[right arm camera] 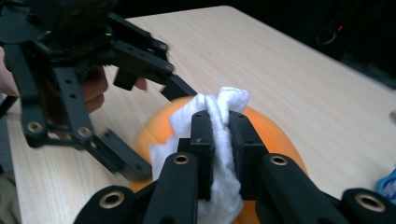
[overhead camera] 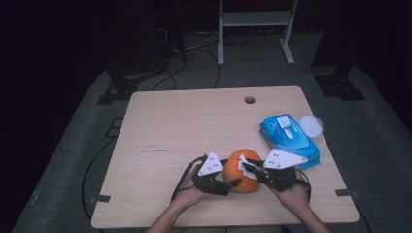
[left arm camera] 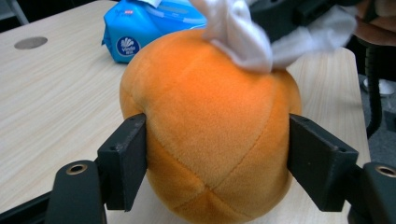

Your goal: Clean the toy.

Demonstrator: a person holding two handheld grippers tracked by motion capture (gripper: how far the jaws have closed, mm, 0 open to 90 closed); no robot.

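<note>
My left gripper clamps the orange ball at the table's near edge; my right gripper pinches a white wipe on top of it.

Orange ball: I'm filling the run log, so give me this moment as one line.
left gripper: around ball, jaws at its sides | right gripper: shut on wipe, on ball top | wipe pack: right of table

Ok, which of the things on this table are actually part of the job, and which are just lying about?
In the job:
orange plush ball, clamped by the left gripper
white wipe, pinched in the right gripper against the ball's top

Lying about:
blue wipes pack
round white lid beside the pack
</note>
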